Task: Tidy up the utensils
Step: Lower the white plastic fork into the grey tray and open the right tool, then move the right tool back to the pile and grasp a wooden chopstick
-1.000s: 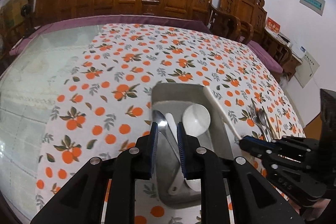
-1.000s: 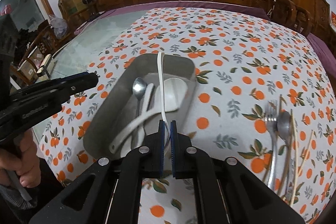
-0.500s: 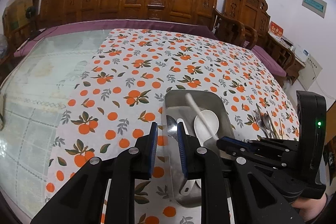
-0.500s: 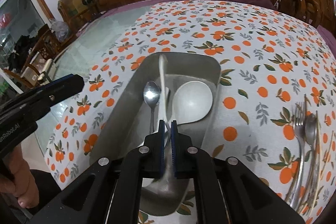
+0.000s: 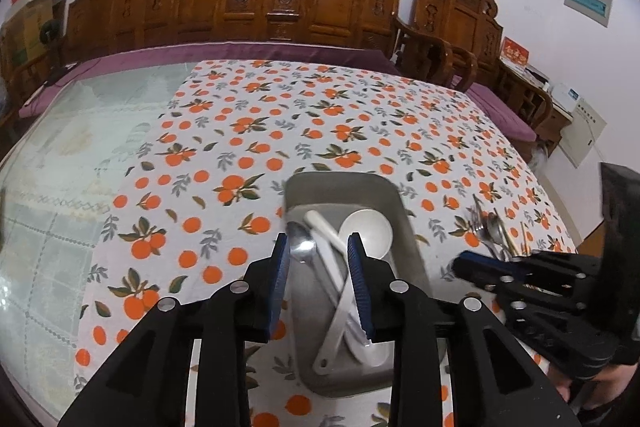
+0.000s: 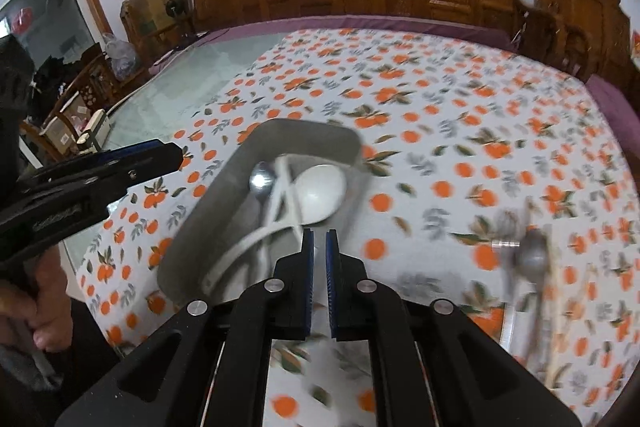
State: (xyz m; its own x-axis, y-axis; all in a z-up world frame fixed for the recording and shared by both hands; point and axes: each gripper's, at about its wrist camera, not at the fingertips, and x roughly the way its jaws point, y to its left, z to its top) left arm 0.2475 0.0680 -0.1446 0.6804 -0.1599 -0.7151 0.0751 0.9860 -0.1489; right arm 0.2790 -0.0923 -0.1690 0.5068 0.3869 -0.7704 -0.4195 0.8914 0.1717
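Motion blur smears the loose cutlery (image 6: 524, 259) beside the tray (image 6: 224, 211).

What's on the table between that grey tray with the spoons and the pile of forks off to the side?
Nothing: between the grey tray and the pile of forks only bare orange-print tablecloth shows. The right wrist view shows it best.

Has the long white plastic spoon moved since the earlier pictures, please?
Yes. The long white plastic spoon, earlier clamped upright in the right claw, now lies inside the grey metal tray, while the claw sits nearly shut and empty.
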